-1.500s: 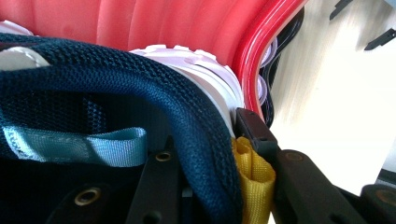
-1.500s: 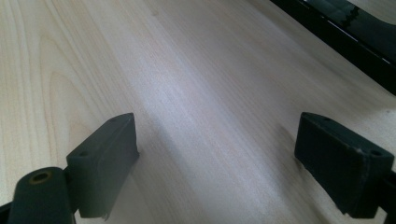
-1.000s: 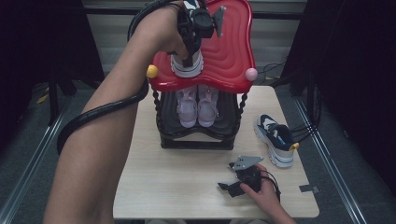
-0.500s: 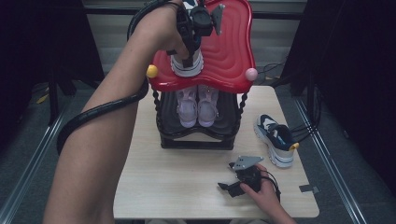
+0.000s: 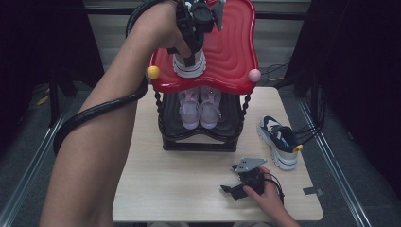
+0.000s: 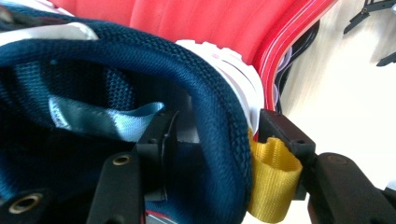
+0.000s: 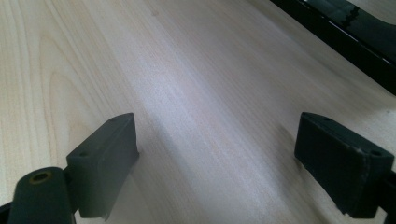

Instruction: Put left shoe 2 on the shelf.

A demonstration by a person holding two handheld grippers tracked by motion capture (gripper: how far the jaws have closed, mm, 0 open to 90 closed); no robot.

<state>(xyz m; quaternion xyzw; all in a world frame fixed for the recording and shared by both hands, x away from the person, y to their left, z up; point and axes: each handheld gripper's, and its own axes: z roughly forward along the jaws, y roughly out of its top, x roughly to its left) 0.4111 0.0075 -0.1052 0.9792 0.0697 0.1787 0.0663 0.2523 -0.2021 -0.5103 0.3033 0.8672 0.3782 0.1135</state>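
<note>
A navy sneaker (image 5: 189, 64) with a white sole stands on the red wavy shelf top (image 5: 231, 52). My left gripper (image 5: 190, 49) points down at its heel. In the left gripper view, my left gripper (image 6: 215, 135) straddles the navy heel collar (image 6: 224, 116), one jaw inside the shoe and the other by the yellow pull tab (image 6: 273, 177). The jaws have just been opening and stand open, with a gap showing at the inner pad. My right gripper (image 5: 234, 189) rests low on the table, and its jaws (image 7: 215, 140) are open over bare wood.
A matching navy sneaker (image 5: 279, 139) lies on the table (image 5: 165, 189) at the right. A pale pink pair (image 5: 200, 108) sits on the black rack's (image 5: 198, 142) lower shelf. A yellow ball (image 5: 153, 72) and a pink ball (image 5: 254, 75) mark the red top's front corners.
</note>
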